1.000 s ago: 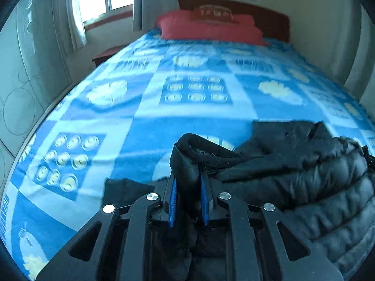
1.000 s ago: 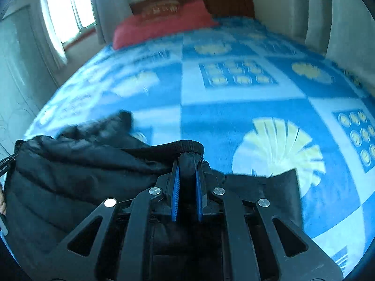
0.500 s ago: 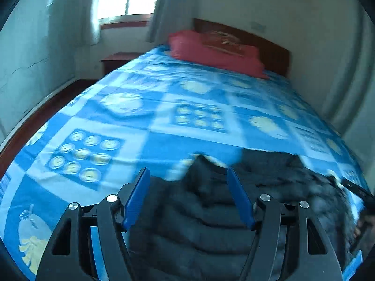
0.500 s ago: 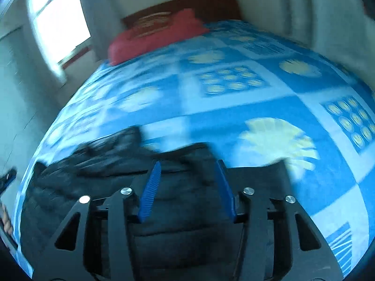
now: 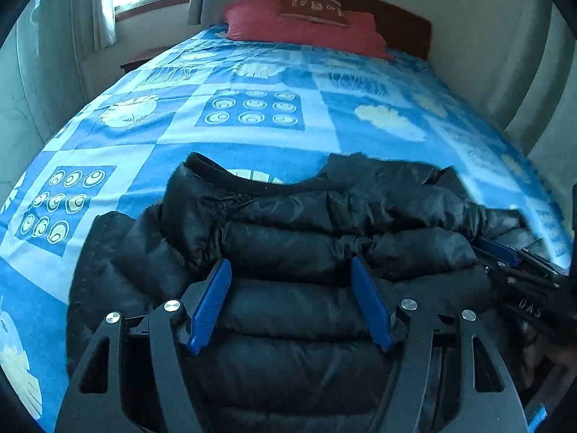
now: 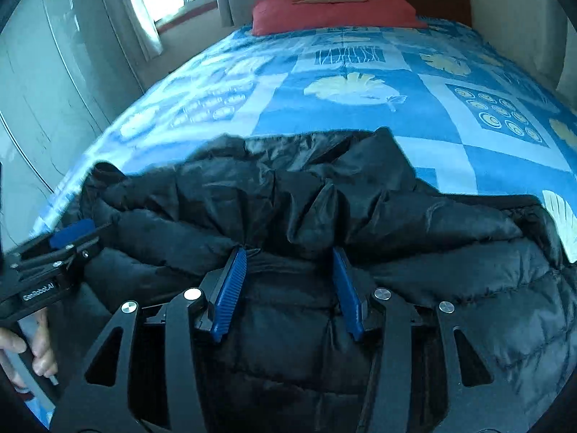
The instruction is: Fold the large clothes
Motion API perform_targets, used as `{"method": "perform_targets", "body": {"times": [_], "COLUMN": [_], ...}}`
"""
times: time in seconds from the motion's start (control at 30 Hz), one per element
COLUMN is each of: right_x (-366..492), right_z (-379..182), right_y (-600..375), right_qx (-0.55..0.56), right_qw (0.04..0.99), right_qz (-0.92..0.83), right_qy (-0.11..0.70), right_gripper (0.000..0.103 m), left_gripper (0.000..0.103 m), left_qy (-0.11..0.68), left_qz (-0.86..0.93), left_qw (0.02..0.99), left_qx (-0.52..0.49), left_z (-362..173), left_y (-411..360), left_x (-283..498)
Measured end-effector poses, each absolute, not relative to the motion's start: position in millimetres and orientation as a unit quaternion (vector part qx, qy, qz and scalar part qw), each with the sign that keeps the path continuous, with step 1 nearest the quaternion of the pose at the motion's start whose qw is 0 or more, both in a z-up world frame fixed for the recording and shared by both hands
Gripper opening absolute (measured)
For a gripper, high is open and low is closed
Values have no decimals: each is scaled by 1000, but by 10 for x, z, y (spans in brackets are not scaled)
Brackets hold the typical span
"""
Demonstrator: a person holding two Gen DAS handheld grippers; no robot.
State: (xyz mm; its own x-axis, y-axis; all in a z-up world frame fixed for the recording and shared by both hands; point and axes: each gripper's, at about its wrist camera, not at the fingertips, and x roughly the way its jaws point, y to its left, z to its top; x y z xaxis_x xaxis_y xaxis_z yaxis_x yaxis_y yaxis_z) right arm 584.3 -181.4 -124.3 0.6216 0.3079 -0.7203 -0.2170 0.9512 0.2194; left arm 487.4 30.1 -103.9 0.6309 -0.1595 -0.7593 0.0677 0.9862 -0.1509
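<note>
Both tools hang spread over the jacket (image 5: 306, 252), gripping nothing: my left tool (image 5: 290, 301) has its blue pads wide apart above the quilted rows, and my right tool (image 6: 290, 290) is just as wide, its pads close over the fabric near a bunched ridge; whether they brush it I cannot tell. The jacket lies at the near end of the bed (image 5: 252, 137), a black puffer doubled over itself, with its ribbed edge (image 5: 252, 184) curling up at the far left and a flat dark flap (image 5: 97, 252) sticking out on the left side. From the right wrist view the top layer looks crumpled, with loose folds (image 6: 306, 195) standing up along the far edge, and the left tool shows at the left border beside my hand (image 6: 21, 346). A red pillow (image 6: 335, 11) sits well apart at the headboard. I judge one fold to be laid down and the step in hand to be the pause between folds, with both tools free to pick new grips. The next move, as I see it, calls for taking hold of one side of the bundle, probably the stray flap or the ribbed edge, with both tools level, so the puffy layers fold over evenly instead of springing open or sliding on the slick shell.
</note>
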Motion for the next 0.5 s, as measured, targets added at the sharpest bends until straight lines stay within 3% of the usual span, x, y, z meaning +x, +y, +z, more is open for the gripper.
{"method": "perform_targets", "body": {"times": [0.17, 0.33, 0.5], "right_x": [5848, 5986, 5926], "right_z": [-1142, -1582, -1500], "right_y": [-2451, -2863, -2764], "right_qx": [61, 109, 78], "right_qw": [918, 898, 901], "right_qz": [66, 32, 17], "right_qy": [387, 425, 427], "right_gripper": [48, 49, 51], "left_gripper": [67, 70, 72], "left_qy": [386, 439, 440], "left_qz": [-32, -3, 9], "left_qw": [917, 887, 892], "left_qx": [-93, -145, -103], "left_z": [-886, -1278, -1319], "left_y": [762, 1080, 948], "left_x": [4748, 4982, 4996]}}
